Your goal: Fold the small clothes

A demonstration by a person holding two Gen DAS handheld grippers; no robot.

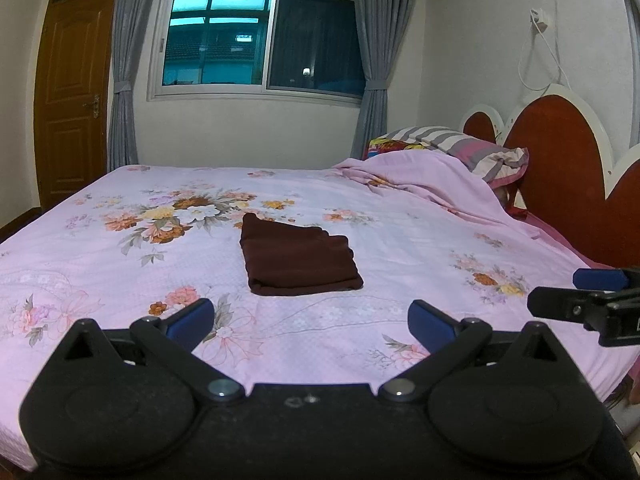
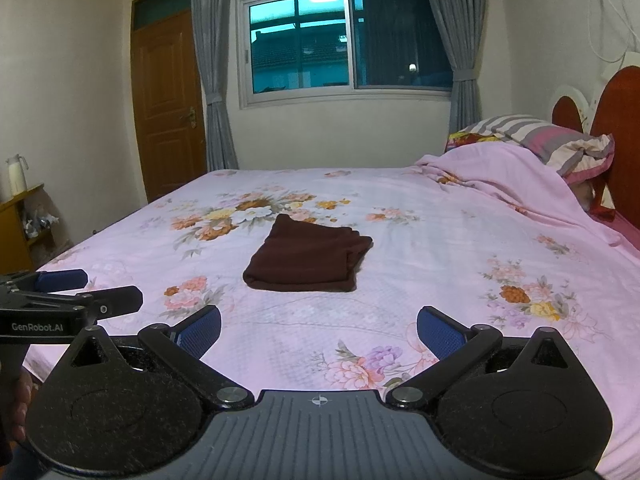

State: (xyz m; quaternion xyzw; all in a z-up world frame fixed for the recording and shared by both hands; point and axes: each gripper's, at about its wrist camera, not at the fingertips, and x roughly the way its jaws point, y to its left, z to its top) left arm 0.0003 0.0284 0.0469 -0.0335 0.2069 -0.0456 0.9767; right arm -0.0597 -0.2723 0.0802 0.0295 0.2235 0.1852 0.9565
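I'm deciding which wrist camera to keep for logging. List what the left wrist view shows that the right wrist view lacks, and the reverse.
Only the left wrist view shows the right gripper reaching in from the right edge, and more of the red headboard.

Only the right wrist view shows the left gripper at the left edge, plus a white flask on a yellow side cabinet.

Both show the folded dark brown garment lying flat on the pink floral bedsheet, the striped pillow, window, wooden door, and open fingers touching nothing.

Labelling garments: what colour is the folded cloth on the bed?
Dark maroon-brown folded cloth; clearest in the right wrist view.
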